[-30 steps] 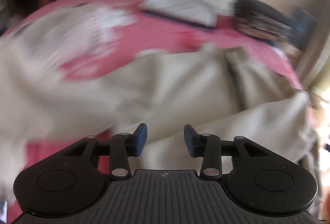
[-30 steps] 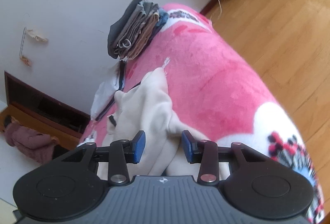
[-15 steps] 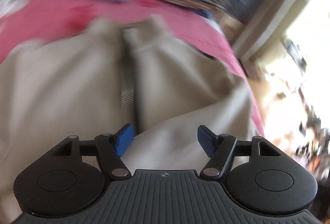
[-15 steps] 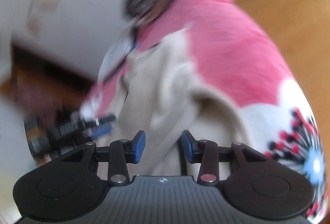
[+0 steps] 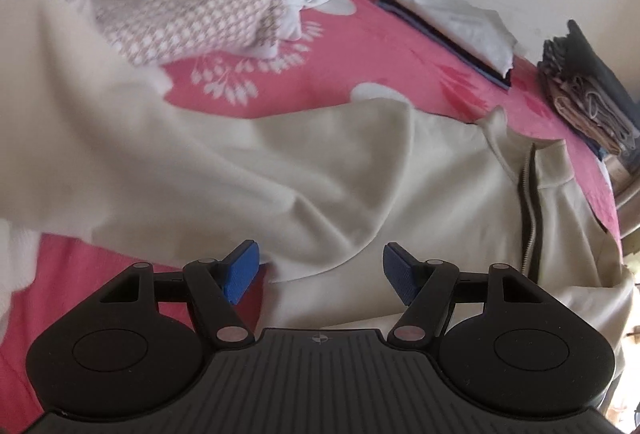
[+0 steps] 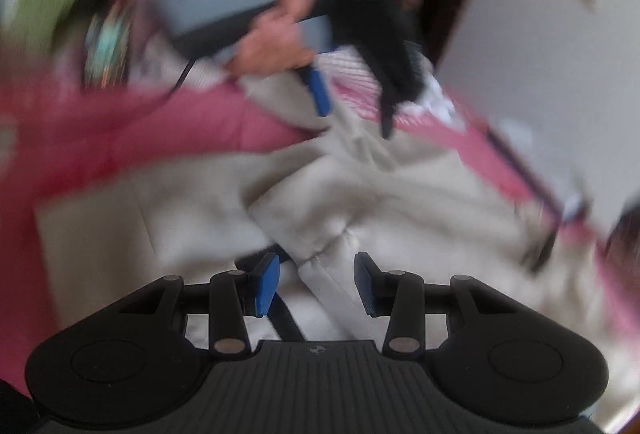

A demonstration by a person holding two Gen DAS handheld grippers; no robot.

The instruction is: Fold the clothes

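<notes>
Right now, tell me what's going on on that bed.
A person with a handheld gripper in each hand is folding a cream zip-up jacket spread on the pink blanket. The left gripper hovers over the jacket's edge, jaws open, gripping nothing. The right gripper has a fold of the cream fabric between its jaws; the blur hides whether it is clamped. Folded clothes lie further back.

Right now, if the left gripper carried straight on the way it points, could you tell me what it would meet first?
Most likely the beige zip-up jacket spread on the pink floral blanket: its cloth fills the view just ahead of the open left gripper. Depth is hard to judge, but nothing else shows in between.
</notes>
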